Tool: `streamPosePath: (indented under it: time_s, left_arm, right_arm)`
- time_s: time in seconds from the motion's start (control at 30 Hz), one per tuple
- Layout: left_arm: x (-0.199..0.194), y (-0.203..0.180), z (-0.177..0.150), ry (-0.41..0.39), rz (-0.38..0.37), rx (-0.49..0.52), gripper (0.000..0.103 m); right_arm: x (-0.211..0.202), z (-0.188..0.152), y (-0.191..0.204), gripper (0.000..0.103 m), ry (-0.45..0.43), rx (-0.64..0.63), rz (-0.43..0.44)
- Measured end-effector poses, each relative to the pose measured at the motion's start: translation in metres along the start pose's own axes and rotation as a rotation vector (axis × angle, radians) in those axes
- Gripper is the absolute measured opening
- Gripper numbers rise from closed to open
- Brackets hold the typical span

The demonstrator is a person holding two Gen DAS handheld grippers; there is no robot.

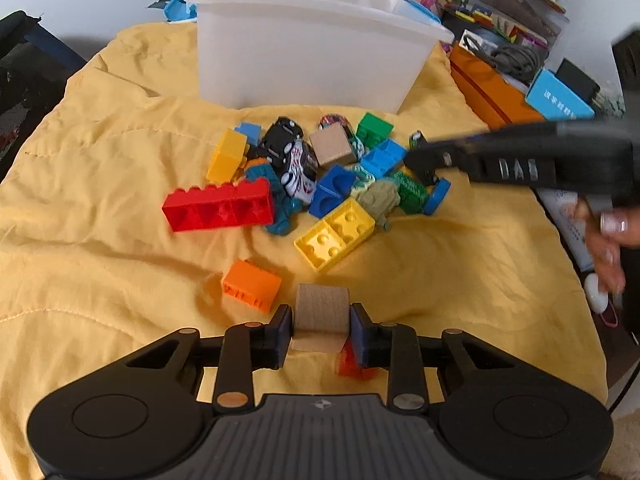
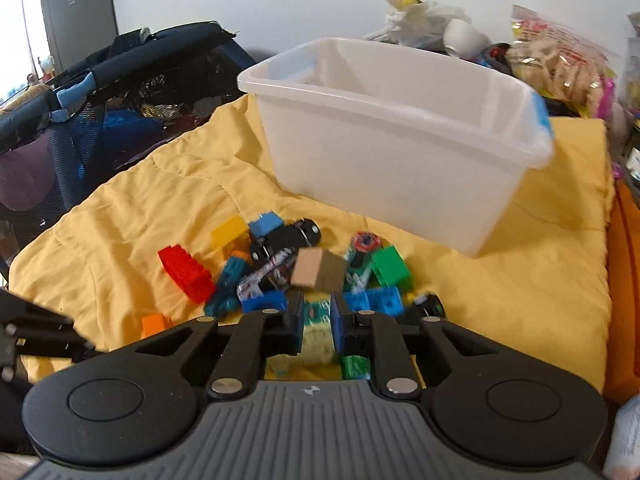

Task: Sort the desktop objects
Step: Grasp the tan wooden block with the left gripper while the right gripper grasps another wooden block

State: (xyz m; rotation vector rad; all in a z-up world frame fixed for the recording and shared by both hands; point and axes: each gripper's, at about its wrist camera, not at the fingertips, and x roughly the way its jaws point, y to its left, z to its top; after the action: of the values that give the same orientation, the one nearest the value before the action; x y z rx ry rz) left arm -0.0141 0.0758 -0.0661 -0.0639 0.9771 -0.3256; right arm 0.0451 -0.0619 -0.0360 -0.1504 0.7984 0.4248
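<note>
My left gripper point(image 1: 322, 316) is shut on a plain wooden block point(image 1: 320, 312), low over the yellow cloth point(image 1: 100, 200). An orange brick point(image 1: 251, 285) lies just to its left, and a red-orange piece point(image 1: 352, 364) shows under its right finger. Farther off is a pile with a red brick point(image 1: 220, 206), a yellow brick point(image 1: 334, 236), a toy car point(image 1: 298, 168) and a second wooden block point(image 1: 332, 145). My right gripper point(image 2: 317, 316) hangs over the pile's right side, its pads closed on a pale yellow-green piece point(image 2: 316, 336). A white bin point(image 1: 312, 40) stands behind the pile.
An orange box point(image 1: 492, 92) and cluttered shelves crowd the right edge. A person's hand point(image 1: 608, 240) holds the right gripper there. A dark mesh cot point(image 2: 100, 120) borders the cloth on the left. Bags and packets point(image 2: 560, 60) lie behind the bin.
</note>
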Motion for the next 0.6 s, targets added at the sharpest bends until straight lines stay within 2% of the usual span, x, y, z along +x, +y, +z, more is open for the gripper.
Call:
streamPosePath:
  time_s: [0.17,0.23,0.33,0.5,0.57,0.6]
  left_arm:
    - [0.003,-0.003,0.009,-0.018,-0.011,0.011,0.034]
    - [0.007,-0.005,0.005,-0.003,-0.004,0.021,0.034]
    - [0.007,-0.006,-0.005,0.013,0.002,0.028,0.034]
    - [0.004,-0.002,-0.012,0.018,-0.006,0.012,0.034]
    - [0.002,-0.001,-0.012,0.011,-0.003,0.012,0.034]
    - [0.002,-0.001,-0.011,0.006,-0.002,0.012,0.034]
  right_arm:
    - [0.009,-0.005,-0.001,0.019,0.024,0.025,-0.015]
    - [0.013,-0.002,-0.001,0.037,-0.001,0.041,-0.015]
    - [0.023,0.008,0.001,0.048,-0.042,0.051,-0.024]
    - [0.053,0.023,-0.006,0.047,-0.018,0.140,0.004]
    - [0.066,0.025,-0.011,0.044,0.014,0.182,0.024]
    - [0.075,0.025,-0.014,0.039,0.050,0.202,0.028]
